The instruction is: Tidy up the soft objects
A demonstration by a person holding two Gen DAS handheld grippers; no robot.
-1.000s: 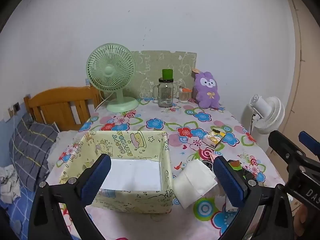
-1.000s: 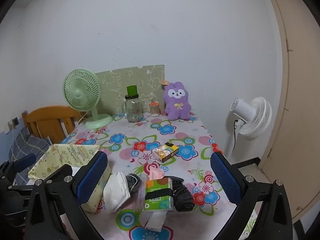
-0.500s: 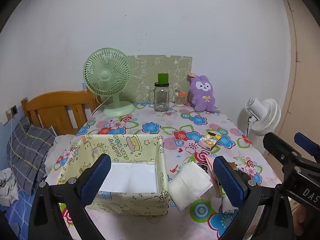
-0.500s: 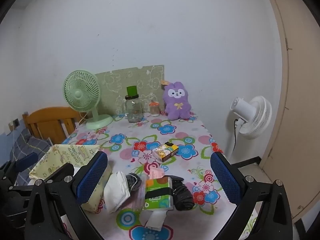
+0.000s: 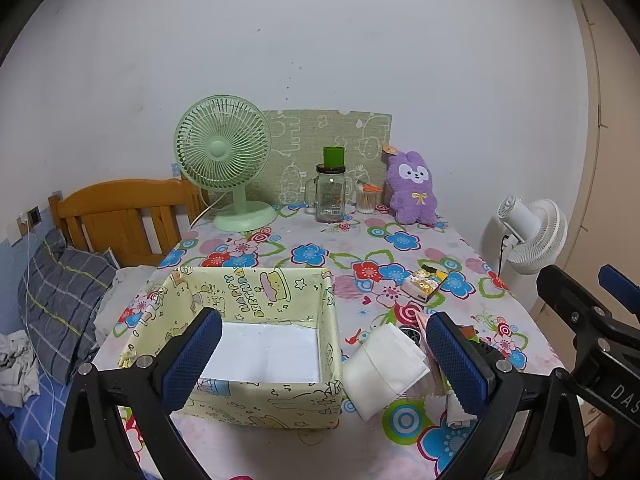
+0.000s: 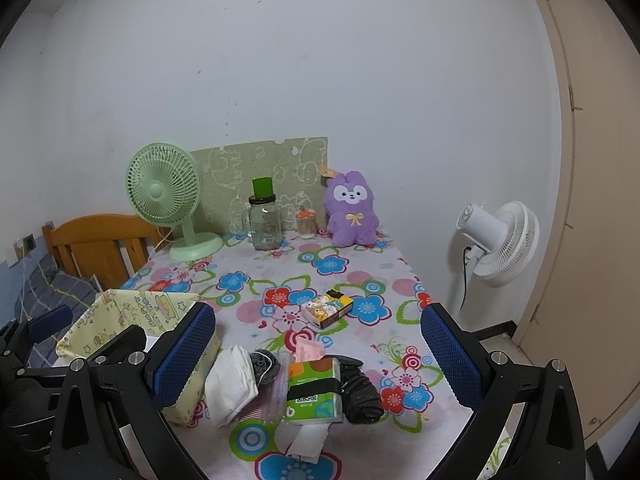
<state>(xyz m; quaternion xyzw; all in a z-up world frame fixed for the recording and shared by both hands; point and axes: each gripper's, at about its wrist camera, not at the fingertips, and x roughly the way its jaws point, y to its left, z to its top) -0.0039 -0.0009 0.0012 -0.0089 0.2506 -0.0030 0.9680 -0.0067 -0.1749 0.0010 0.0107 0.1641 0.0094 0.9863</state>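
Observation:
A pale yellow fabric box (image 5: 256, 400) with a white bottom stands at the table's front left; it also shows in the right wrist view (image 6: 120, 312). Beside it lies a pile of soft things: a white folded cloth (image 6: 232, 384) (image 5: 384, 364), a grey knit item (image 6: 262, 364), a green tissue pack (image 6: 314, 392) and a black cloth (image 6: 360, 392). A purple plush rabbit (image 6: 352, 212) sits at the back. My left gripper (image 5: 324, 364) is open above the box's near side. My right gripper (image 6: 316, 360) is open above the pile. Both are empty.
A green desk fan (image 5: 224, 160), a glass jar with a green lid (image 5: 331, 196) and a small jar (image 5: 368, 198) stand at the back. A small printed box (image 6: 326, 308) lies mid-table. A white floor fan (image 6: 496, 244) stands right of the table, a wooden headboard (image 5: 120, 216) left.
My left gripper has drawn back and turned slightly, so the box and table sit a little farther right in its view. The right gripper has barely moved. Nothing was grasped.

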